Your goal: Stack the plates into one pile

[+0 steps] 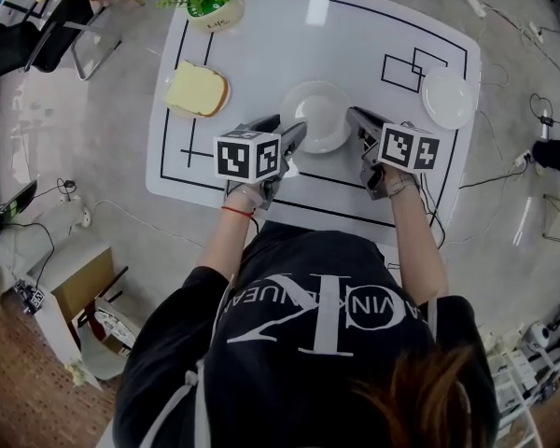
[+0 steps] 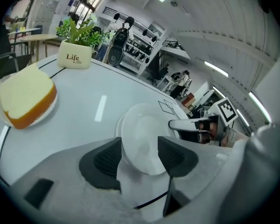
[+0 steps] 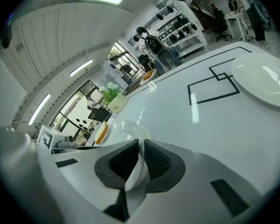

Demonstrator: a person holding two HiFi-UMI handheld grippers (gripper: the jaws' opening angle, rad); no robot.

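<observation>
Plate [image 1: 315,115] rim gripped by right fingers [image 3: 161,164]; left fingers [image 2: 105,162] open, astride its opposite edge.

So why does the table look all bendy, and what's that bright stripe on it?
Left gripper view: the wide lens curves the table and darkens the picture's corners; the stripe is glare from a ceiling light. Right gripper view: the same curving and dark corners, with another glare streak on the tabletop. Head view: a bright glare patch at the table's far edge, and the table's sides bow outward.
</observation>
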